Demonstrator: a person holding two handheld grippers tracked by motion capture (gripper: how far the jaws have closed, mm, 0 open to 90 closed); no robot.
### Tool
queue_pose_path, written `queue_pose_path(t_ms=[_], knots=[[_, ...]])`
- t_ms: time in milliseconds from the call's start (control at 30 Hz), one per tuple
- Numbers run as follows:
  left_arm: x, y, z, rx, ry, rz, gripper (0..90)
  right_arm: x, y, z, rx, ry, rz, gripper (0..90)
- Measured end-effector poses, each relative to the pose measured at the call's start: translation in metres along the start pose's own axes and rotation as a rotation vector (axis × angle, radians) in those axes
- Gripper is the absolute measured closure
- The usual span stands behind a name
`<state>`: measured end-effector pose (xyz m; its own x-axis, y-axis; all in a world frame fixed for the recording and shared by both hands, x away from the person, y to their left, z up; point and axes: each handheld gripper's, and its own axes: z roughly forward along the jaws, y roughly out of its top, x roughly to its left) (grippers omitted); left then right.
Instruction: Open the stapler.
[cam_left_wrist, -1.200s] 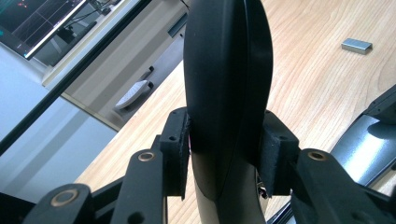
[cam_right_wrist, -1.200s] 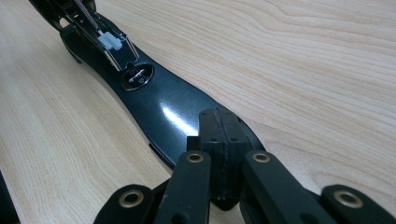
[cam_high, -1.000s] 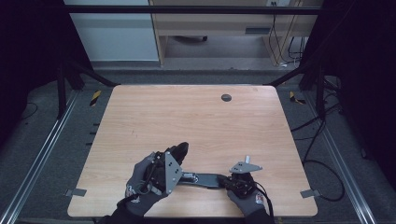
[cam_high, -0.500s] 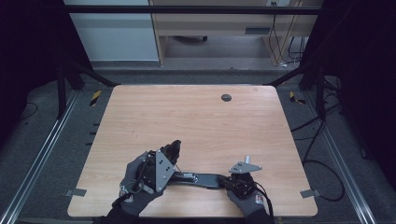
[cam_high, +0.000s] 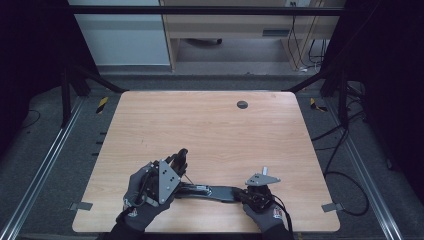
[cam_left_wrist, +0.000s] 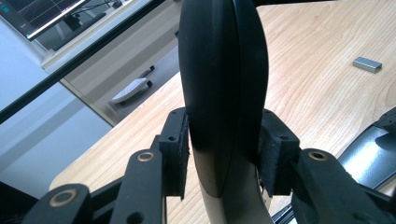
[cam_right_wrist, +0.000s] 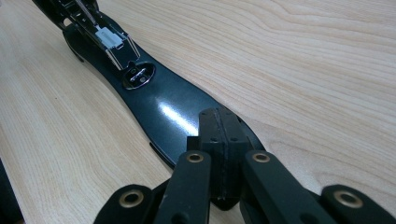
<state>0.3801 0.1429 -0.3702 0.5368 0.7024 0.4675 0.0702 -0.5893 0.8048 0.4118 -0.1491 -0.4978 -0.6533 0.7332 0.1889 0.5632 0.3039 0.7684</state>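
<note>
A long, flat black device body (cam_high: 210, 191) lies near the table's front edge, with an open compartment (cam_right_wrist: 109, 37) showing a white part at its far end. My right gripper (cam_right_wrist: 219, 135) is shut, its pads together, and rests on the near end of that body (cam_right_wrist: 163, 107). In the high view the right gripper (cam_high: 239, 194) points left along it. My left gripper (cam_left_wrist: 224, 154) is shut on a curved black cover piece (cam_left_wrist: 219, 70) that stands upright between the pads. The left gripper (cam_high: 180, 159) sits just above the body's left end.
The wooden table (cam_high: 210, 125) has a dark round grommet (cam_high: 242, 104) near its far edge. A small grey metal block (cam_left_wrist: 367, 64) lies on the wood beyond the left gripper. Cabinets and cables stand behind the table.
My left gripper, with the black cover piece in it, has shifted slightly to the left. The right gripper has stayed on the body's end.
</note>
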Motion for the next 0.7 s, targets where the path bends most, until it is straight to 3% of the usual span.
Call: queue_pose_path(t_ms=[700], knots=[[0.012, -0.007, -0.005, -0.005, -0.001, -0.055, 58.1, 0.0, 0.0, 0.0, 0.002, -0.002, -0.007, 90.0]])
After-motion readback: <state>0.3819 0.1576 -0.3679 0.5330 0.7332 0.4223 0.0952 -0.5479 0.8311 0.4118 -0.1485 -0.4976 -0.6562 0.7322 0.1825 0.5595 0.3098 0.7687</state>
